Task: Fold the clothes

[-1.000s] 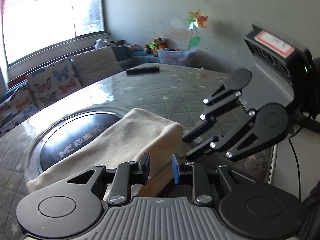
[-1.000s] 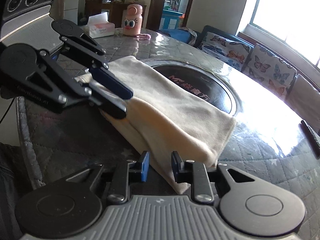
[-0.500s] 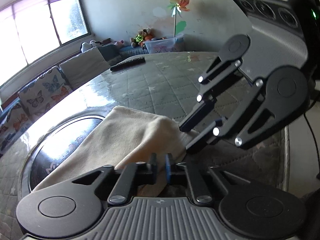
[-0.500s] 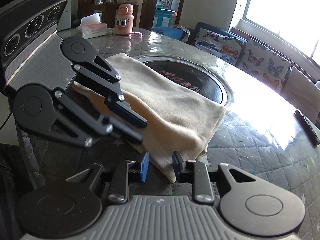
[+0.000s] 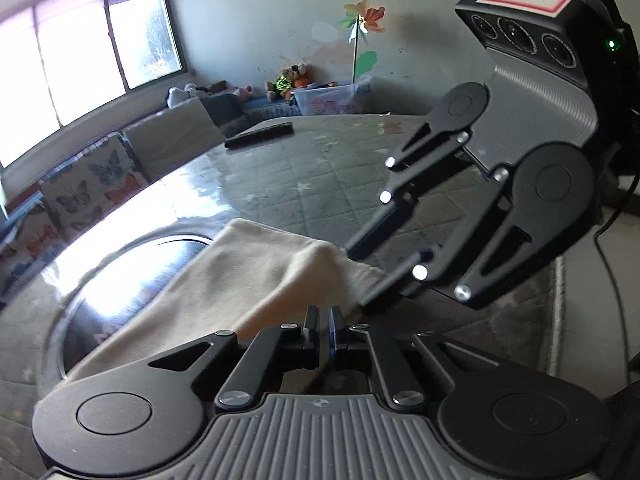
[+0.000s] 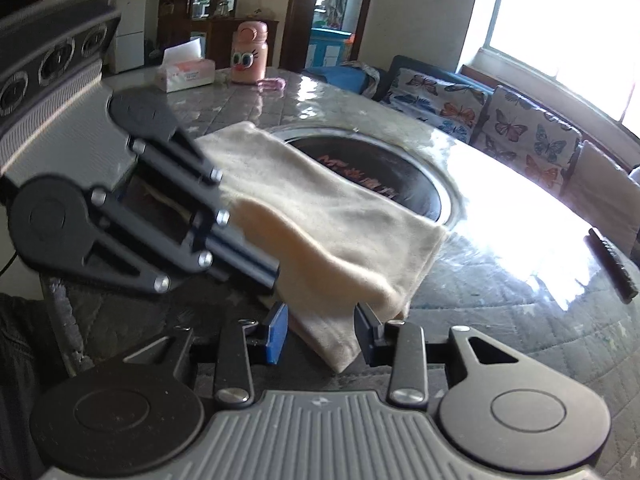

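The big round surface [image 6: 500, 280] holds a folded cream cloth [image 6: 340, 216] lying partly over its dark middle circle. The left claw [image 5: 325, 334] is clenched on the cloth's near edge. The right claw [image 6: 322, 334] is released, its fingers wide around a cloth corner.

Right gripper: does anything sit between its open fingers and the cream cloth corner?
Nothing visible does. The right gripper is open with the cream cloth corner hanging directly between its fingers; the left gripper holds the cloth's edge off to the side.

Each hand-held gripper [image 5: 325, 330] is black with silver screws; ribbed grey body; blue finger pads [image 6: 277, 334].
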The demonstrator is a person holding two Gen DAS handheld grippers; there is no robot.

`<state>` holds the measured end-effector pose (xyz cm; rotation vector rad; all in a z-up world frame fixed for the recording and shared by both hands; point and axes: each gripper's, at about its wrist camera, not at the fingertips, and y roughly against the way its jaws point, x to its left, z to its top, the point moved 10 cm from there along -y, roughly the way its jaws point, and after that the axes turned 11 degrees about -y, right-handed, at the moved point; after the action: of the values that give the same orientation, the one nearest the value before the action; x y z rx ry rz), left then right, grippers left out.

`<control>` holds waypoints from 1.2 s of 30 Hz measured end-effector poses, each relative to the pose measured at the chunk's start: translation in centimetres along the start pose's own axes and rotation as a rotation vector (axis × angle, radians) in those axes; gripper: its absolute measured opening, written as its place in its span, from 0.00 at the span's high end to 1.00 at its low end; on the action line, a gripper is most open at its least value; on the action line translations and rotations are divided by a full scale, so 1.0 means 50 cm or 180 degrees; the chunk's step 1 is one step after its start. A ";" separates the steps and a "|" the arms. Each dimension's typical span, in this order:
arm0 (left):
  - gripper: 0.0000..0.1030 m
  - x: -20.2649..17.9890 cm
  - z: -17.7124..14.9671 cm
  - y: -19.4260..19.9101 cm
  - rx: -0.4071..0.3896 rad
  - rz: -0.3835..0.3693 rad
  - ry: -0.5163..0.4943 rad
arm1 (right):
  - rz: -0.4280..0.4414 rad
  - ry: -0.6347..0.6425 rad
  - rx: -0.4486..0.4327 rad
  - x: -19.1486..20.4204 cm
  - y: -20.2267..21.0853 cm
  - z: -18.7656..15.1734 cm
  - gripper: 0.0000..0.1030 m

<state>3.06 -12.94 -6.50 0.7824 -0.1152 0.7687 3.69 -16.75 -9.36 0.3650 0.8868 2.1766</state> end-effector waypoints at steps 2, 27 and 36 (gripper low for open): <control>0.93 -0.004 -0.002 -0.006 0.0021 0.0004 -0.0088 | 0.0008 -0.0007 0.0024 0.001 -0.004 -0.004 0.64; 1.00 -0.006 0.009 -0.036 -0.0046 -0.0035 -0.0111 | -0.0015 -0.0126 0.0001 -0.013 0.011 -0.008 0.58; 1.00 -0.002 0.010 -0.019 -0.0034 0.0085 -0.0046 | 0.0000 -0.0091 -0.0022 -0.009 0.012 -0.002 0.58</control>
<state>3.70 -13.75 -6.72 0.7776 -0.1428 0.7874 3.61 -17.40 -8.98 0.3917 0.8634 2.1687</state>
